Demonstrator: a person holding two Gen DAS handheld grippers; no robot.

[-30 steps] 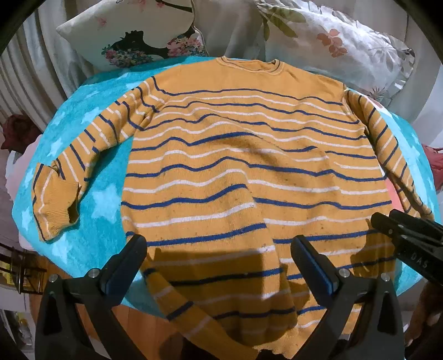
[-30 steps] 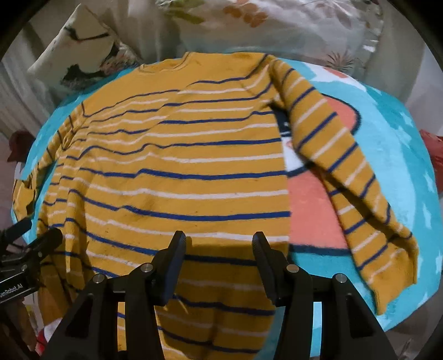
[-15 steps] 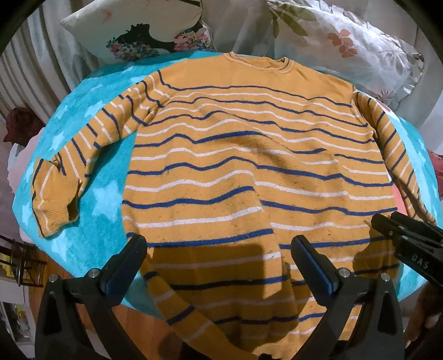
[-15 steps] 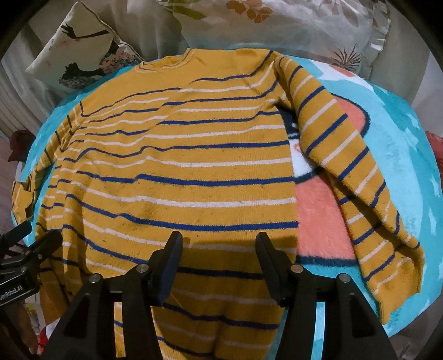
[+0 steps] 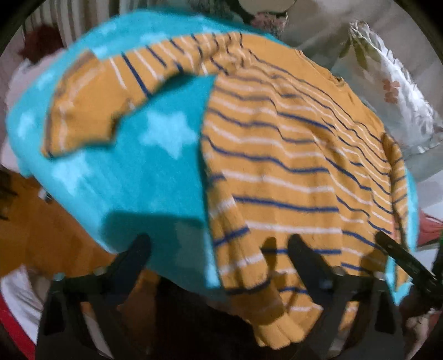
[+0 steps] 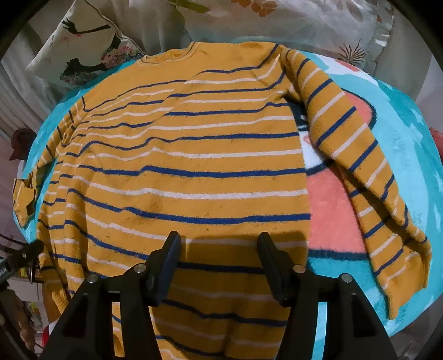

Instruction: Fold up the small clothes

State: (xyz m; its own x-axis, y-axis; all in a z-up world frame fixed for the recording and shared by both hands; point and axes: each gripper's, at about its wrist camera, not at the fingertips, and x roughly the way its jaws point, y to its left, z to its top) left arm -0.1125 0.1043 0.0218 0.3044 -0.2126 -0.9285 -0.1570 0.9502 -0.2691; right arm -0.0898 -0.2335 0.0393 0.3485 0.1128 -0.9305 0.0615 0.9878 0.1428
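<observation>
A yellow sweater (image 6: 193, 155) with blue and white stripes lies flat, front up, on a turquoise blanket (image 6: 401, 144). Its hem hangs over the near edge. In the blurred left wrist view the sweater (image 5: 290, 155) fills the right side and one sleeve (image 5: 91, 102) stretches left over the blanket (image 5: 138, 177). My left gripper (image 5: 218, 246) is open and empty, near the hem's left corner. My right gripper (image 6: 218, 243) is open and empty over the lower body of the sweater. The other sleeve (image 6: 360, 166) lies along the right side.
Floral pillows (image 6: 277, 19) and a patterned pillow (image 6: 80, 49) stand behind the blanket. A pink patch (image 6: 332, 210) shows on the blanket beside the sweater. A brown wooden surface (image 5: 41, 221) shows below the blanket's left edge. The right gripper's finger (image 5: 401, 260) shows at the right of the left wrist view.
My left gripper has swung quickly to the left, toward the sweater's left side and sleeve; its view is blurred. My right gripper has moved slightly forward over the sweater. Both stay open.
</observation>
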